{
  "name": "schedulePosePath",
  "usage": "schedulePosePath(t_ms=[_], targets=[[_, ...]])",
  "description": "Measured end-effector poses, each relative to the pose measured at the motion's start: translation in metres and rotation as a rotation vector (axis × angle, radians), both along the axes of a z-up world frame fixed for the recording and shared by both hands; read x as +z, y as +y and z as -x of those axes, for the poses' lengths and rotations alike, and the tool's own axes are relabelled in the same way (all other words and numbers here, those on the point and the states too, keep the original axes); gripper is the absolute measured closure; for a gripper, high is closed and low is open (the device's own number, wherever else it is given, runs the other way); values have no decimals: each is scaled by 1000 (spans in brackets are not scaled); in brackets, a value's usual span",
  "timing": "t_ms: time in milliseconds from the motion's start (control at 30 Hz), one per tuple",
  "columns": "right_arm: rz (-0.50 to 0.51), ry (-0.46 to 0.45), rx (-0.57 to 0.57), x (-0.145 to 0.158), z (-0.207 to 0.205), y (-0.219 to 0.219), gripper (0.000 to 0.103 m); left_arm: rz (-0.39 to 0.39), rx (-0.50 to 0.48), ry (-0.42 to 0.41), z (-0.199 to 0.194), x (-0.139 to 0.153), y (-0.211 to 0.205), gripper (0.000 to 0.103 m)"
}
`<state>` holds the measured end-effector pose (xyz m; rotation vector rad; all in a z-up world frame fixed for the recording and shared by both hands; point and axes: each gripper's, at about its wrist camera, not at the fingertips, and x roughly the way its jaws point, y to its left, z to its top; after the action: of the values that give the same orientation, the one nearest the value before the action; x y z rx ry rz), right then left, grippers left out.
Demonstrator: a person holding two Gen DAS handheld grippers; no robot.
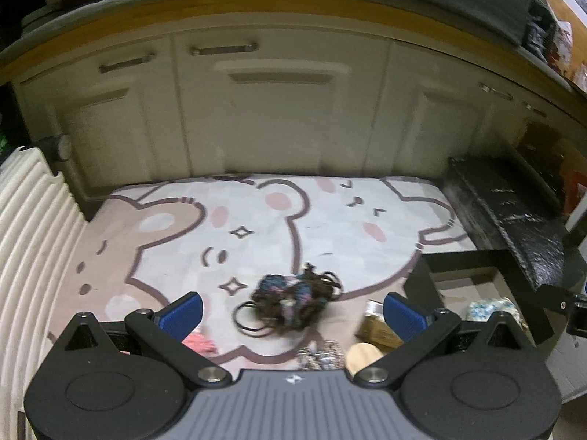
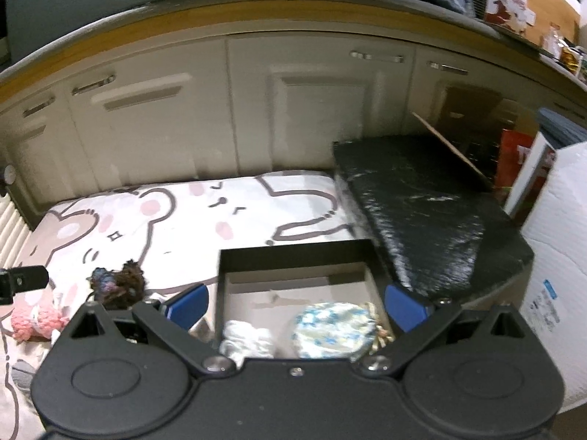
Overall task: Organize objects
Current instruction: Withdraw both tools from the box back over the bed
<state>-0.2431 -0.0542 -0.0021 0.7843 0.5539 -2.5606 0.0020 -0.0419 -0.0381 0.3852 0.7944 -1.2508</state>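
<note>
A tangle of dark hair ties [image 1: 290, 302] lies on the cartoon-bear mat [image 1: 256, 227], just ahead of the left claw [image 1: 293, 313], whose jaws gape empty. The right claw [image 2: 297, 306], likewise spread wide, hangs above the black-rimmed box [image 2: 293, 253] holding a floral pouch [image 2: 334, 328].

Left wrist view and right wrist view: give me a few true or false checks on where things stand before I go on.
1. Both the left gripper and the right gripper are open and hold nothing. True.
2. The dark tangled bundle of hair ties and scrunchies lies inside the black open-top box. False: it lies on the cartoon bear mat, left of the box.
3. A blue-and-white floral fabric item sits in the box. True.
4. The pink fluffy item is in the box. False: it lies on the mat.
</note>
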Motion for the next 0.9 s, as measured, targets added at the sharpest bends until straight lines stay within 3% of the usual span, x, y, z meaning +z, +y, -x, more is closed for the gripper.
schedulePosePath(t_ms=[567,900], targets=[[63,-9,41,-11,-16,-63,0,20,79,-56,-59,0,33,0],[58,18,80,-22,-26,-96,0,32,134,-26,-97,-3,54,0]])
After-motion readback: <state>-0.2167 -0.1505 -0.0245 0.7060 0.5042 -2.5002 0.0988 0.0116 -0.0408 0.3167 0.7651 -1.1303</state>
